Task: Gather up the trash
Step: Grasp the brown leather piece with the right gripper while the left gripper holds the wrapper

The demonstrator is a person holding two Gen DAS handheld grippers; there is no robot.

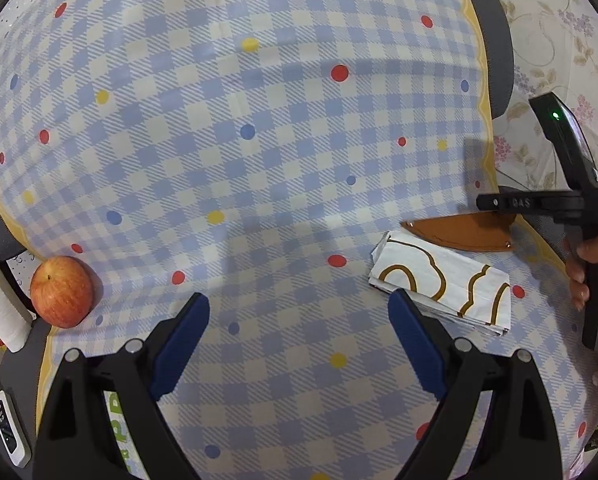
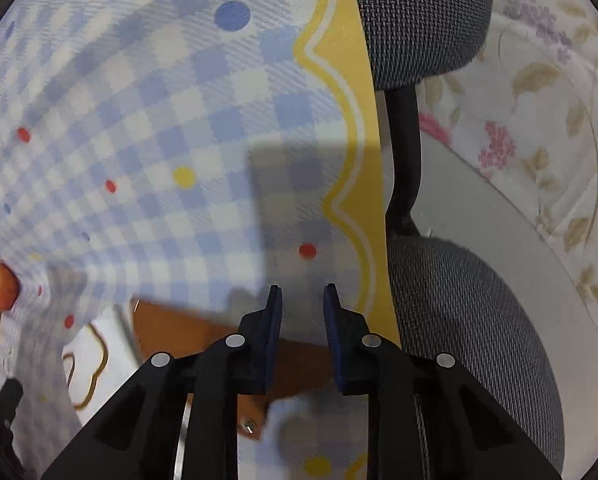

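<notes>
Likeliest trash: folded white paper with brown looping print [image 1: 443, 284], lying flat on the checked tablecloth [image 1: 259, 120] near its right, yellow-bordered edge. Touching its far side, maybe overlapping it, lies an orange-brown leather-like sheath [image 1: 459, 234]; whether that counts as trash I cannot tell.

Left gripper [image 1: 299, 340]: fingers spread wide, nothing between them, hovering over bare cloth just left of the paper; its right finger [image 1: 415, 344] sits at the paper's near corner. Reads as lining up for a grasp, not yet made.

Right gripper [image 2: 302, 332]: jaws narrowly parted, holding nothing, tilted down over the sheath by the table edge. A person's hand [image 1: 591, 260] grips its handle.

Apple [image 1: 62, 291] rests at the far left edge beside a white roll [image 1: 1, 304], well apart from the paper. A mesh chair [image 2: 459, 320] stands just off the table.
</notes>
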